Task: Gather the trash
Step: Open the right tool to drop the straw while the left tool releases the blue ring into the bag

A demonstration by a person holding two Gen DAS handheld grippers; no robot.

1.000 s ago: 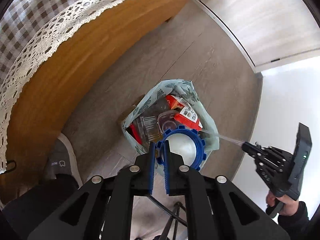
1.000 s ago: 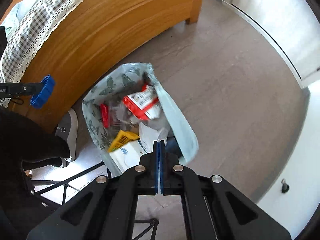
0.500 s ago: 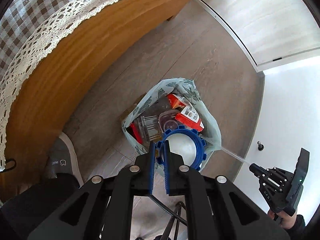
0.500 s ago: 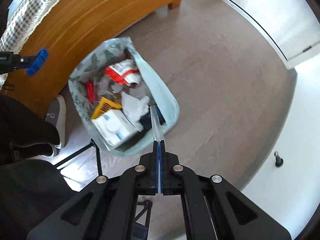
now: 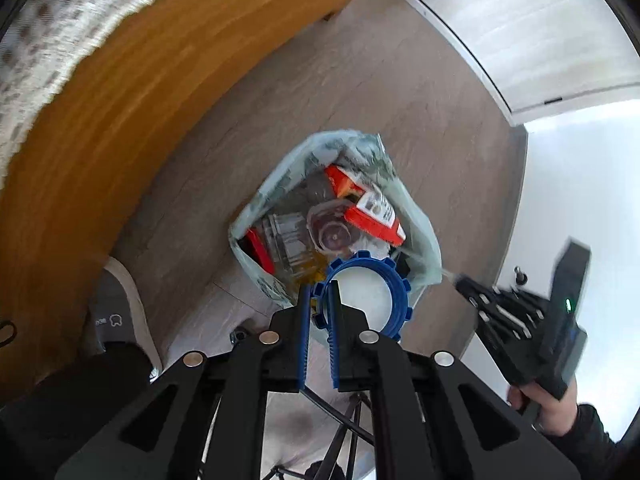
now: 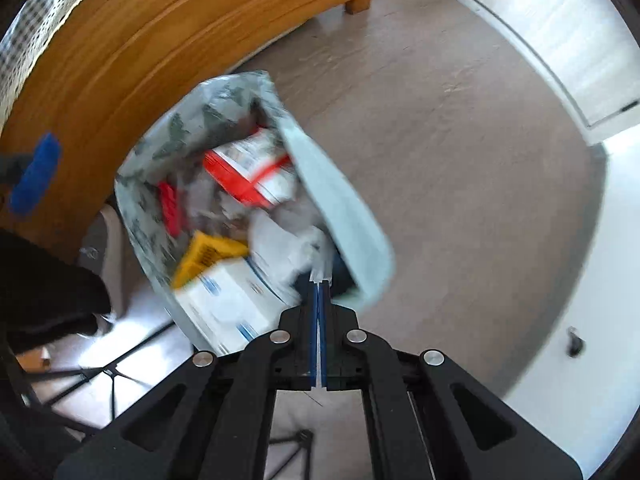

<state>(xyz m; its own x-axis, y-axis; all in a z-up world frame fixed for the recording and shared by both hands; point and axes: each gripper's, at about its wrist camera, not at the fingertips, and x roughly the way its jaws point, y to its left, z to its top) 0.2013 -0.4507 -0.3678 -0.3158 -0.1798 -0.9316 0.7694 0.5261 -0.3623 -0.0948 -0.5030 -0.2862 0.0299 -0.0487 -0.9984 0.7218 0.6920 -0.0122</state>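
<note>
Left hand-held gripper (image 5: 321, 296) is clamped on a blue toothed plastic ring (image 5: 366, 294), directly above the leaf-printed pale green trash bag (image 5: 276, 188). Right hand-held gripper (image 6: 319, 285) is pinched fully closed on the bag's rim, trash just ahead.

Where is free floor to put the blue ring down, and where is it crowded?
Bare floor lies between the trash bag, the wooden bed frame and the white wall. The bag is crowded; a shoe blocks its other side.
</note>
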